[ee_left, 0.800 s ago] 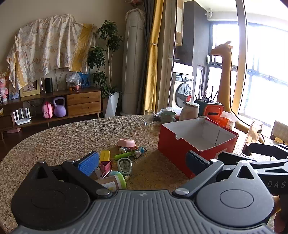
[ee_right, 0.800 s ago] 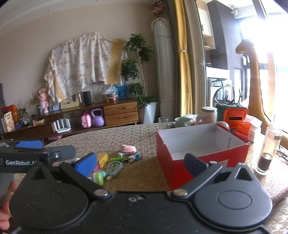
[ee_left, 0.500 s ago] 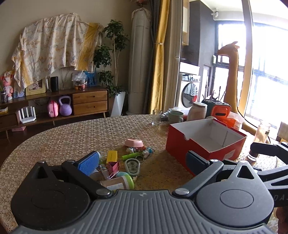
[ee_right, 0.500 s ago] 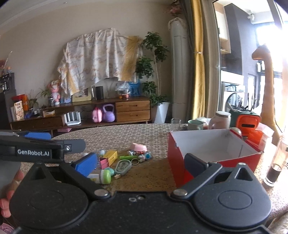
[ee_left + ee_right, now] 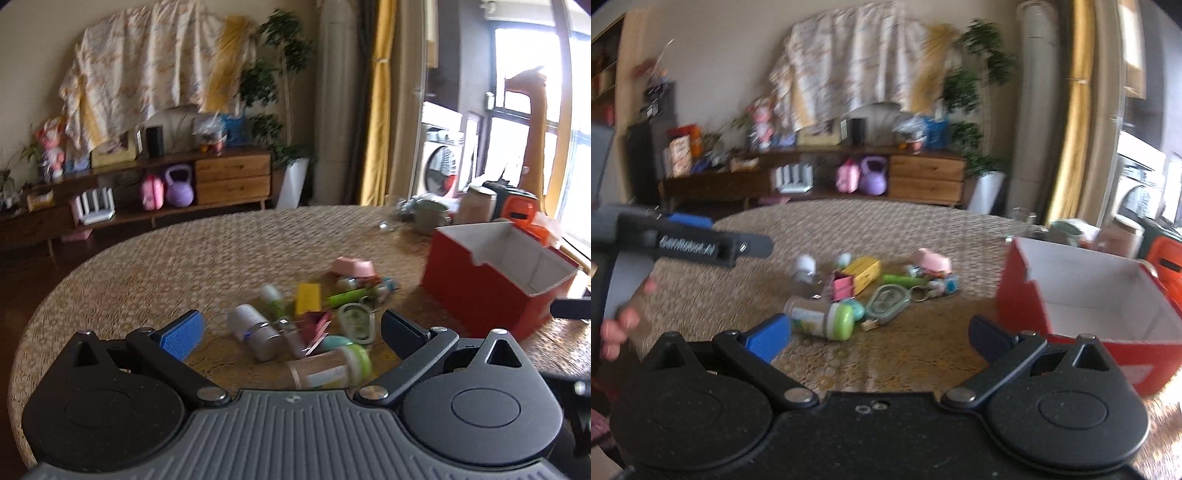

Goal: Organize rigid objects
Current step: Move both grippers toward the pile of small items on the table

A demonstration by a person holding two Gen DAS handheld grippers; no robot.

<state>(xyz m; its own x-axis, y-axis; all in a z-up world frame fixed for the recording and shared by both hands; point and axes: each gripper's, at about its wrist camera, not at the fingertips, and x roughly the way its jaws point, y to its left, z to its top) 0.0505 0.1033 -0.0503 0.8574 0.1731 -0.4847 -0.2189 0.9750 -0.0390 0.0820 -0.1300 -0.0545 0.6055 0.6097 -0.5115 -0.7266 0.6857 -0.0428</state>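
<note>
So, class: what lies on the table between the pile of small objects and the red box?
Nothing: in the right wrist view, only bare woven table separates the pile from the red box.

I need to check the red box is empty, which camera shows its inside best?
The right wrist view: the red box sits close, its white floor showing bare. The left wrist view shows the red box farther off and more side-on, so mostly its inner walls.

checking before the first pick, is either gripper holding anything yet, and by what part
Nothing is held. The left gripper and right gripper are both open and empty above the table.
</note>
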